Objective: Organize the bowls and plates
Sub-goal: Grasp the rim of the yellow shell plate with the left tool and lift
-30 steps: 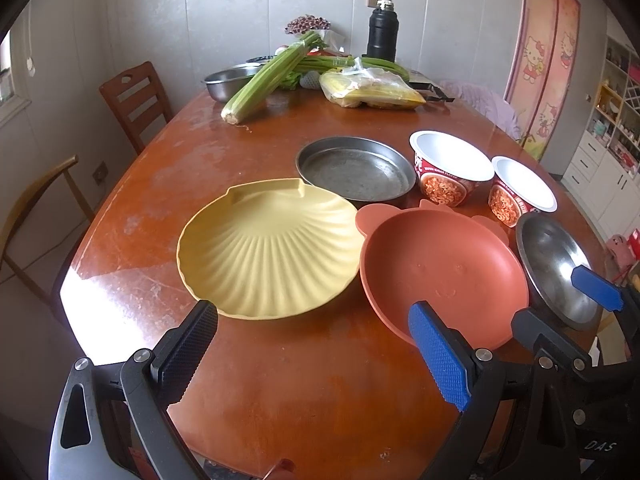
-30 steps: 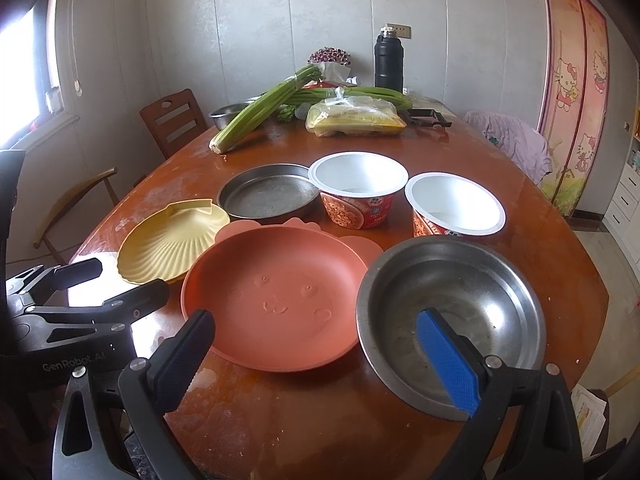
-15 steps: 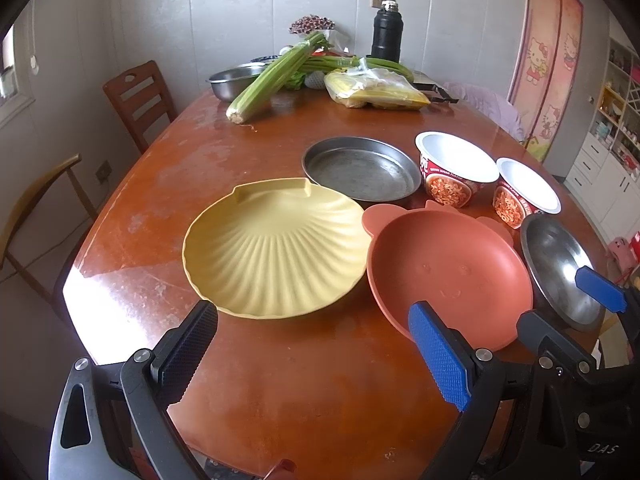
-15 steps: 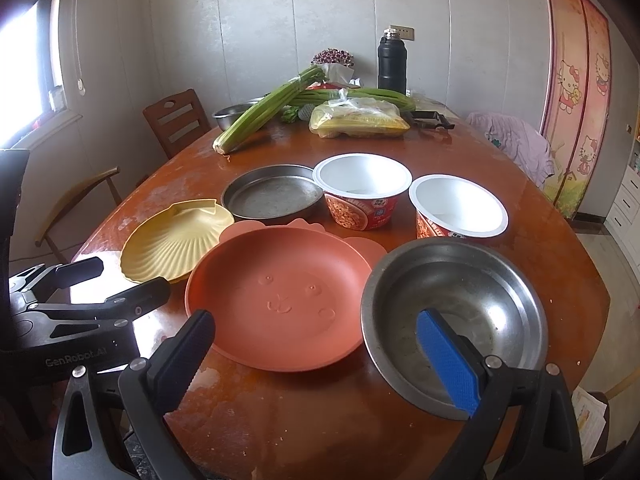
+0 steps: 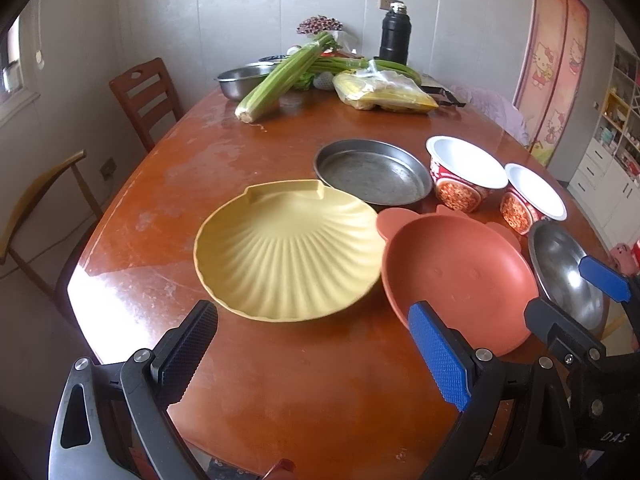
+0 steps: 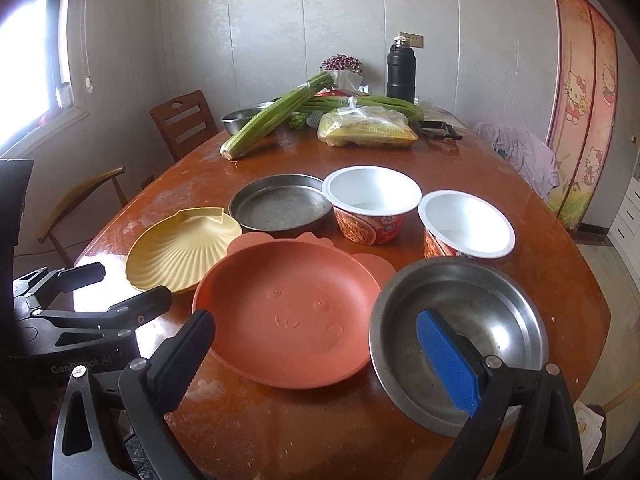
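Observation:
A yellow shell-shaped plate (image 5: pixel 288 252) (image 6: pixel 182 252) lies on the wooden table, with an orange bear-face plate (image 5: pixel 456 272) (image 6: pixel 288 312) to its right. A steel bowl (image 6: pixel 456 332) (image 5: pixel 568 272) sits right of that. Behind stand a round metal pan (image 5: pixel 372 172) (image 6: pixel 280 208) and two red-and-white paper bowls (image 6: pixel 372 204) (image 6: pixel 466 230). My left gripper (image 5: pixel 316 356) is open and empty, just short of the yellow plate's near rim. My right gripper (image 6: pixel 320 356) is open and empty, over the near edges of the orange plate and the steel bowl.
At the far end of the table (image 5: pixel 224 160) lie celery stalks (image 5: pixel 280 76), a plastic bag of yellow food (image 5: pixel 384 92), another steel bowl (image 5: pixel 240 80) and a black thermos (image 5: pixel 394 36). Two wooden chairs (image 5: pixel 144 96) stand on the left.
Both grippers have moved slightly forward towards the dishes. Both stay open. Nothing on the table has moved.

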A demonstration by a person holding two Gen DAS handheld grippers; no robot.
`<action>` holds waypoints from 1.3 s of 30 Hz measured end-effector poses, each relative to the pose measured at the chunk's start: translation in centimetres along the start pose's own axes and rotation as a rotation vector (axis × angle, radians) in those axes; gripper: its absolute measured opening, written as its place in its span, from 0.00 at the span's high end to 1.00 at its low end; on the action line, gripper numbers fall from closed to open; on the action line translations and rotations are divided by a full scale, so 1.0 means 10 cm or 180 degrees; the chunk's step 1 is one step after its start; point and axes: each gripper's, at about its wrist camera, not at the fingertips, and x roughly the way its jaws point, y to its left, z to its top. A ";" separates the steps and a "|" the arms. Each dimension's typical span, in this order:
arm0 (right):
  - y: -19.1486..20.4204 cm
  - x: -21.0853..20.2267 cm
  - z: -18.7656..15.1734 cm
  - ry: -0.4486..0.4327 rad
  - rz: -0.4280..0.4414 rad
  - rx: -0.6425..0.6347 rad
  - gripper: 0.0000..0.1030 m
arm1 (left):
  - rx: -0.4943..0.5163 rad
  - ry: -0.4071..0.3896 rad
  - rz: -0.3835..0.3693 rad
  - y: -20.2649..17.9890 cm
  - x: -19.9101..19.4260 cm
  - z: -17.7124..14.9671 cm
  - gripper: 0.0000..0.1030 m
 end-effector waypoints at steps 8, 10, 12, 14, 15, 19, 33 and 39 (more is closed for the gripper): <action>0.16 0.12 0.31 -0.0001 0.0199 -0.0124 0.02 | -0.0190 0.0046 0.0101 0.31 0.07 0.08 0.06; 0.23 0.17 0.39 0.0022 0.0233 -0.0181 0.02 | -0.0256 0.0054 0.0144 0.41 0.09 0.11 0.06; 0.31 0.24 0.47 0.0057 0.0256 -0.0269 0.02 | -0.0355 0.0079 0.0169 0.54 0.13 0.13 0.06; 0.41 0.33 0.56 0.0115 0.0319 -0.0332 0.02 | -0.0415 0.0088 0.0234 0.66 0.17 0.17 0.06; 0.46 0.37 0.60 0.0154 0.0352 -0.0361 0.02 | -0.0446 0.0109 0.0254 0.73 0.19 0.18 0.06; 0.64 0.57 0.71 0.0247 0.0424 -0.0477 0.02 | -0.0595 0.0232 0.0170 0.96 0.34 0.23 0.06; 0.84 1.33 0.85 0.0785 0.0509 -0.0555 0.23 | -0.0516 0.0440 0.0089 1.08 0.73 0.37 0.06; 0.86 1.48 0.86 0.0930 0.0602 -0.0613 0.37 | -0.0428 0.0453 0.0040 1.02 0.79 0.43 0.06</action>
